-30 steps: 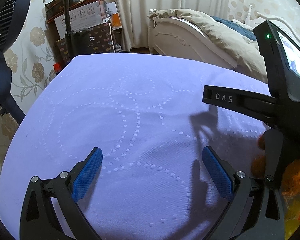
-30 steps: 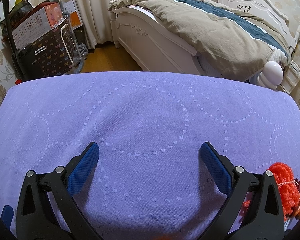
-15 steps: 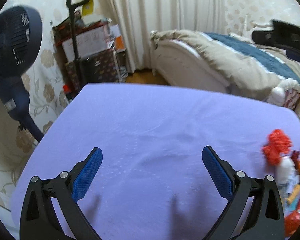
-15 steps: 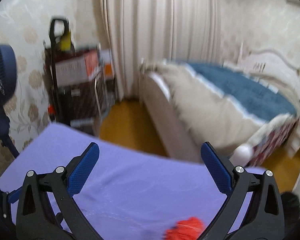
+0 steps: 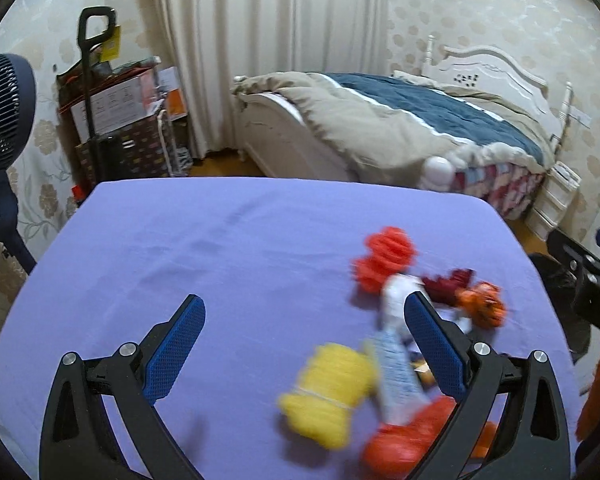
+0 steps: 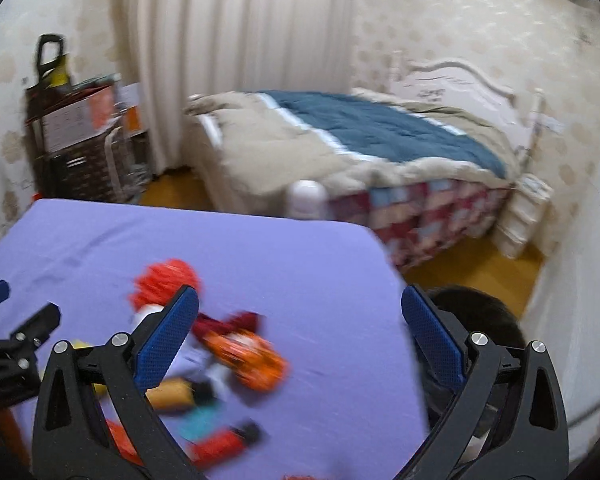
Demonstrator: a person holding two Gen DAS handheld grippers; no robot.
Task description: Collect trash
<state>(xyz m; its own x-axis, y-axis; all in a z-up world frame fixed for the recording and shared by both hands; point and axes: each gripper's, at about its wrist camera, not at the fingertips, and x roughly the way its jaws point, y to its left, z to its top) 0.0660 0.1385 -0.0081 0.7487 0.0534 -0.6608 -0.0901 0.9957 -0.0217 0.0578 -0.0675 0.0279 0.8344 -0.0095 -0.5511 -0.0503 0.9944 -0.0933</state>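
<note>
Both tongs hang apart and empty above a purple-clothed surface (image 5: 204, 248) strewn with trash.

The left tongs (image 5: 302, 344) hover with their blue pads spread wide, gripping nothing; the right tongs (image 6: 300, 338) are equally wide apart and empty. The trash lies in a loose cluster toward the right side of the cloth: a red mesh bundle (image 5: 386, 258) farthest out, a yellow mesh bundle (image 5: 328, 392) nearer, a white-and-blue wrapper (image 5: 396, 364) between them, and a crumpled orange wrapper (image 6: 246, 360) just beside a dark red scrap (image 6: 228, 322). Motion blur smears the pile, so the smaller pieces near the right tongs are perhaps tubes or sticks. Beyond the surface stands a bed (image 5: 400, 128), with a dark fan (image 5: 0, 120) at the left.
</note>
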